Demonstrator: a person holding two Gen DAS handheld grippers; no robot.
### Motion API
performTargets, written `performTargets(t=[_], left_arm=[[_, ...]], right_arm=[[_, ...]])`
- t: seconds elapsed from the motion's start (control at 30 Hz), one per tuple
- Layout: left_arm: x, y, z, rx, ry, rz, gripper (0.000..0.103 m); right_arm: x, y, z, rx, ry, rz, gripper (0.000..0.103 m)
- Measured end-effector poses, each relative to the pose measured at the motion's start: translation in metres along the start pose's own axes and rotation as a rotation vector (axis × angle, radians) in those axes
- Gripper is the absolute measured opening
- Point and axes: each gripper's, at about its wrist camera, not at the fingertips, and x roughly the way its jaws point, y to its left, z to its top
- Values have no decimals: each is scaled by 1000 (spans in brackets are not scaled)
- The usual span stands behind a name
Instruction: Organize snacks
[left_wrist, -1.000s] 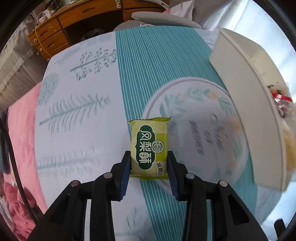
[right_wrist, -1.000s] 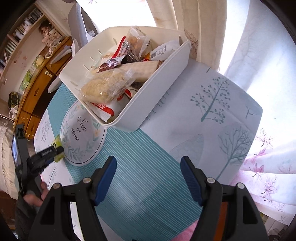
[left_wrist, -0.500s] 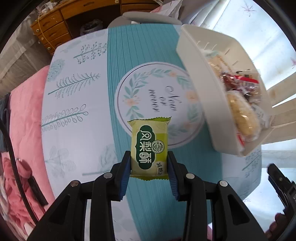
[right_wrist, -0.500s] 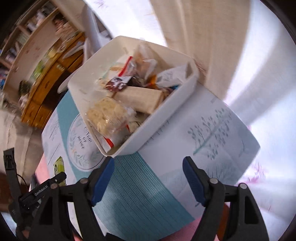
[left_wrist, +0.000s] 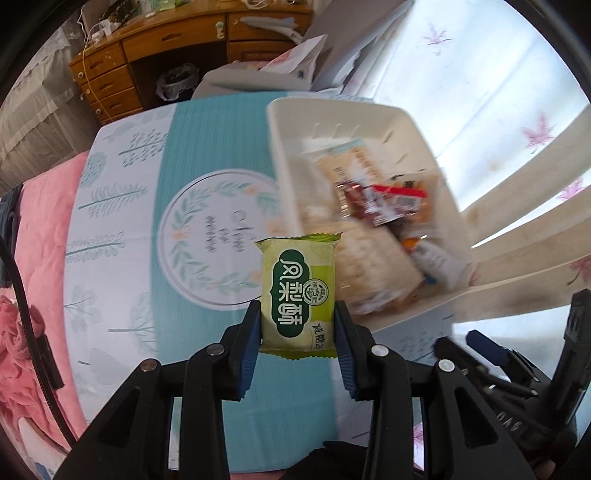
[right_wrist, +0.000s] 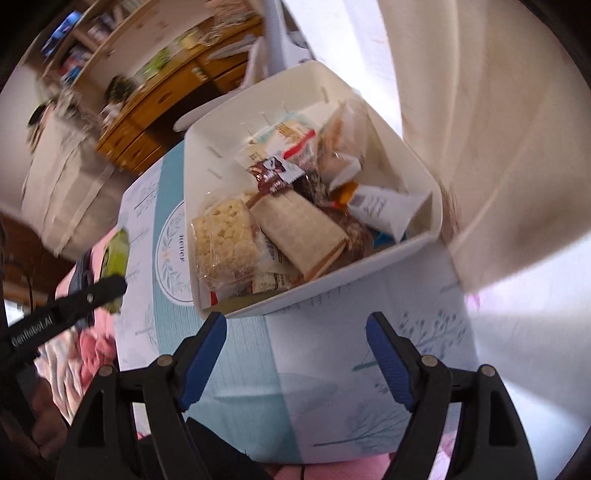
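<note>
1. My surface (left_wrist: 122, 236) wears a teal-and-white leafy cloth.
2. The white bin (right_wrist: 369, 273) is heaped with snacks.
3. Right tongs (right_wrist: 295, 354) have just been opening, nothing between them.
4. Left tongs (left_wrist: 298, 332) clamp the green pastry packet (left_wrist: 298, 291) beside the bin; released short, it could slide off the heap.

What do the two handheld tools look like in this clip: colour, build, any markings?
Both match. The left tool and right tool have black plastic scissor-like arms with silver rivets at the pivots and ribbed blue pads inside the fingertips. White lettering runs along the left tool's side in the right wrist view.
</note>
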Motion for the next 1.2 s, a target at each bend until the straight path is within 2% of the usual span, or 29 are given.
performTargets(t=[0.37, 0.57, 0.77, 0.83, 0.87, 0.9, 0.97, 1.2], left_arm=[[7, -65, 13, 8, -61, -89, 36], [21, -89, 21, 10, -72, -168, 36], [31, -105, 28, 6, -91, -207, 36], [32, -107, 30, 2, -107, -205, 44], [30, -108, 31, 0, -113, -199, 61], [29, -108, 31, -4, -120, -190, 73], [25, -105, 29, -14, -144, -178, 74], [15, -78, 18, -80, -142, -112, 74]], right_arm=[[-14, -21, 15, -225, 5, 48, 85], [-17, -35, 17, -272, 21, 48, 86], [-19, -49, 21, -278, 24, 29, 86], [-19, -52, 22, -276, 24, 23, 86], [-19, -53, 23, -276, 25, 21, 86], [-19, -54, 23, -276, 26, 21, 86], [-19, -54, 24, -278, 29, 21, 86], [-19, -40, 18, -292, 23, 26, 86]])
